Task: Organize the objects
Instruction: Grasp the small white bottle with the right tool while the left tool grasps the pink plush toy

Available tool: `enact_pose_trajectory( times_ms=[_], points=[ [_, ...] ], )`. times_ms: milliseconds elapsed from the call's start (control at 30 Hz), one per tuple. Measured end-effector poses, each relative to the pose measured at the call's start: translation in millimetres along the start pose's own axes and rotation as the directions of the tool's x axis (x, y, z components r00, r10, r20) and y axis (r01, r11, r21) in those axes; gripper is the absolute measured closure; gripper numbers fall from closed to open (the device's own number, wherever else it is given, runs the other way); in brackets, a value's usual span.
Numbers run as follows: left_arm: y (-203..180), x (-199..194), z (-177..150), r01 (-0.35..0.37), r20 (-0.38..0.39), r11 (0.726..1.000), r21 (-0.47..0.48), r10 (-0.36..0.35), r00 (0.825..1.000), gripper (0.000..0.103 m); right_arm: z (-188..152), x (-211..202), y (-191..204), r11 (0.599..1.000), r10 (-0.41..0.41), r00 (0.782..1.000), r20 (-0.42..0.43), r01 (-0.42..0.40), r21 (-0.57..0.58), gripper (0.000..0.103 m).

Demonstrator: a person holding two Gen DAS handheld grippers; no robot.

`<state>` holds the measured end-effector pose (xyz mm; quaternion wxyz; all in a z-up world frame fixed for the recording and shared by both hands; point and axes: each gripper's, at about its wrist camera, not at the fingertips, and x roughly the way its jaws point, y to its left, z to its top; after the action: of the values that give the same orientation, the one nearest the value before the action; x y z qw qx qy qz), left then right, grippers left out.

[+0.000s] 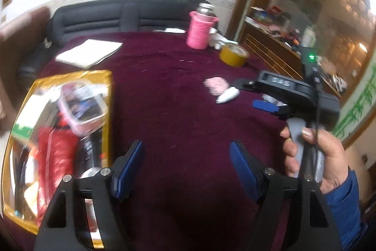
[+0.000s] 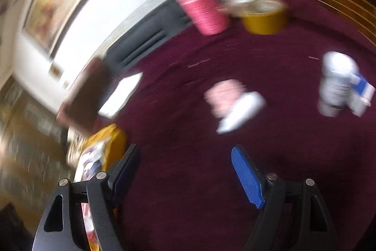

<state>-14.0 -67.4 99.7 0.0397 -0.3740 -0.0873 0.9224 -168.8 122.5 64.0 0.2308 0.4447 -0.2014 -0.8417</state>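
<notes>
Maroon tablecloth [image 1: 178, 91] carries a yellow box [image 1: 107, 95] at its left edge, pink item [image 1: 217, 85] and white tube [image 1: 228, 95] lying right of the box. Left gripper [image 1: 185, 171] spread, empty, just right of box; right gripper [image 2: 185, 175] spread, empty.

Yellow box [image 1: 107, 95] contents smeared, right-wrist view motion-blurred throughout.

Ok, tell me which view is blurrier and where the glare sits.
Right wrist view: heavy motion blur; the pink bottle sleeve, tape roll and white items smear, though the right gripper stays sharp. Left wrist view: mostly crisp, blur only on the yellow box; glare on the glass panel.
</notes>
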Motion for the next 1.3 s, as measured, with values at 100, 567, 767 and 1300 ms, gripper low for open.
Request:
enact_pose_trajectory(
  times_ms=[100,567,767,1300],
  points=[
    [-18,10,2,0.019,-0.009,0.999,0.027,-0.019,1.0,0.029,16,4,-29,0.998,-0.034,0.999,-0.012,0.035,0.053,0.023],
    [0,37,6,0.025,-0.056,0.999,-0.025,-0.026,0.998,0.029,45,78,-35,0.982,-0.185,0.98,-0.078,0.188,0.031,0.068],
    [-5,52,25,0.015,-0.064,1.0,-0.01,-0.015,0.998,0.029,51,92,-17,0.956,-0.266,0.96,-0.084,0.252,-0.152,0.072],
    [-37,211,113,0.008,-0.287,0.984,-0.178,-0.06,0.956,0.02,44,9,-75,0.994,-0.108,0.988,0.112,0.104,0.042,0.072]
  ],
)
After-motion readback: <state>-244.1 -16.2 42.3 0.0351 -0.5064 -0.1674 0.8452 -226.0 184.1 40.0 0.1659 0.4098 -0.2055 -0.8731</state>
